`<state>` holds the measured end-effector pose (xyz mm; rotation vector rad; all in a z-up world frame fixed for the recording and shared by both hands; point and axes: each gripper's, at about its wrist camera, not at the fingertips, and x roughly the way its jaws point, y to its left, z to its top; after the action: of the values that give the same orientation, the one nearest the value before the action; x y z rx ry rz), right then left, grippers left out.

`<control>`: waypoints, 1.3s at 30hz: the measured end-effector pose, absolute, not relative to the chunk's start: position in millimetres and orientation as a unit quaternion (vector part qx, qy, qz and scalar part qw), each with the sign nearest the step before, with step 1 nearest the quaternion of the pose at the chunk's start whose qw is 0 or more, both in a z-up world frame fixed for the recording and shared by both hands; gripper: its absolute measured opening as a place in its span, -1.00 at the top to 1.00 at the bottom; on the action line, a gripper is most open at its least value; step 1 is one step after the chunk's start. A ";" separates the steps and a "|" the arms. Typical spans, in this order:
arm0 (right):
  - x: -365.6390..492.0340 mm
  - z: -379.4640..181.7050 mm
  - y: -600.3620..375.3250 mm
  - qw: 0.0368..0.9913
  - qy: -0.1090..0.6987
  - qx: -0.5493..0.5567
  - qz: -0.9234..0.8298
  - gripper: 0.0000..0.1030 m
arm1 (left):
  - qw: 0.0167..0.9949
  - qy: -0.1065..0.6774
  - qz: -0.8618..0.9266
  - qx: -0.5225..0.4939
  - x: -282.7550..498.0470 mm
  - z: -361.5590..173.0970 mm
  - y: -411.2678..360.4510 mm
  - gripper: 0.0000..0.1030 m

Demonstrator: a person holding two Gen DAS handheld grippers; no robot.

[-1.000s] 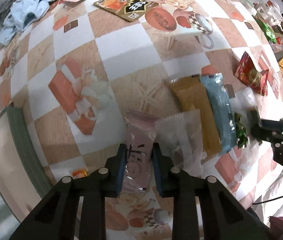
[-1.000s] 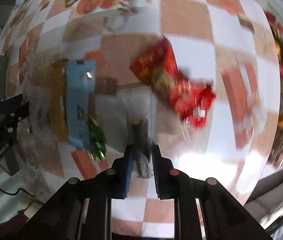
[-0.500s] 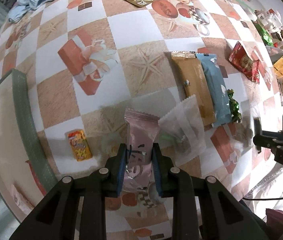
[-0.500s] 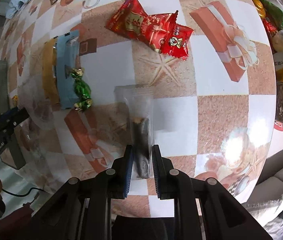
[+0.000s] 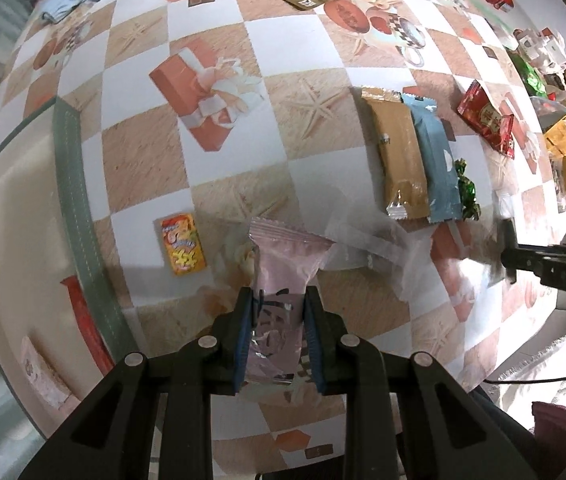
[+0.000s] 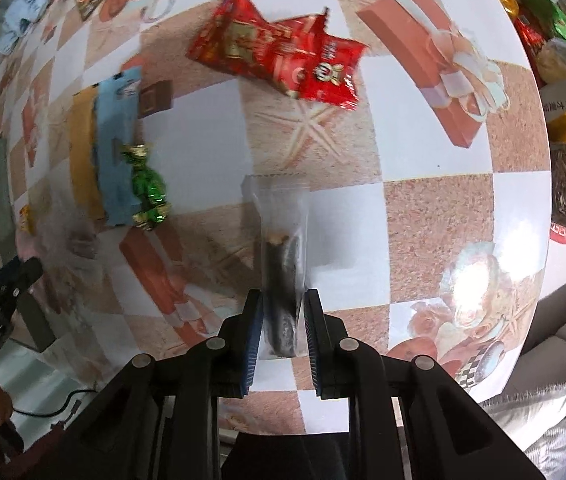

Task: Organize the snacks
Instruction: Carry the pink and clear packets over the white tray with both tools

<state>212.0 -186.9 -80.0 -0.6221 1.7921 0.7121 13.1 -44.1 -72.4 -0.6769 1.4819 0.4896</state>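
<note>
Since a second ago both grippers moved across the table (image 5: 303,40). I see the left gripper (image 5: 279,312) clamped on the pink packet (image 5: 283,280), which sticks out forward between its fingers. My right gripper (image 6: 283,312) has just been opening slightly; the clear packet (image 6: 283,248) stands between its fingers, still pinched.

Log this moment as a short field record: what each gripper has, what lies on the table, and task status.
left gripper: shut on pink snack packet
right gripper: jaws just opening; clear packet with dark snack between them
row on table: tan packet, blue packet, green foil candy, side by side
elsewhere: red packets; small orange packet
surface: checkered tablecloth
status: sorting unfinished
</note>
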 end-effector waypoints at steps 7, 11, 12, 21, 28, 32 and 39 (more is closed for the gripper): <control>203.5 -90.3 -179.2 0.535 0.748 -0.265 0.290 0.07 | 0.651 0.656 0.218 -0.312 5.2 -74.9 -49.1 0.47; 197.0 -96.5 -171.7 0.544 0.741 -0.276 0.282 -0.20 | 0.650 0.658 0.219 -0.311 6.3 -75.0 -48.0 0.47; 195.6 -97.4 -171.2 0.547 0.738 -0.280 0.279 -0.19 | 0.650 0.657 0.219 -0.311 6.7 -74.6 -48.5 0.47; 186.0 -86.6 -171.8 0.555 0.725 -0.296 0.280 0.61 | 0.654 0.657 0.215 -0.308 13.5 -74.7 -51.7 0.47; 192.1 -52.6 -178.0 0.554 0.731 -0.270 0.292 0.61 | 0.664 0.647 0.216 -0.308 14.8 -59.1 -51.2 0.47; 188.9 -33.0 -171.1 0.556 0.726 -0.268 0.303 0.61 | 0.669 0.640 0.219 -0.308 10.6 -48.6 -49.8 0.47; 174.9 -2.9 -151.8 0.555 0.715 -0.270 0.329 0.61 | 0.673 0.628 0.234 -0.314 -4.3 -31.5 -42.3 0.47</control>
<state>174.9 -151.8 -2.9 -0.6380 1.6881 0.7783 -4.3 -42.3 -31.5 -0.7060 1.4146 0.5258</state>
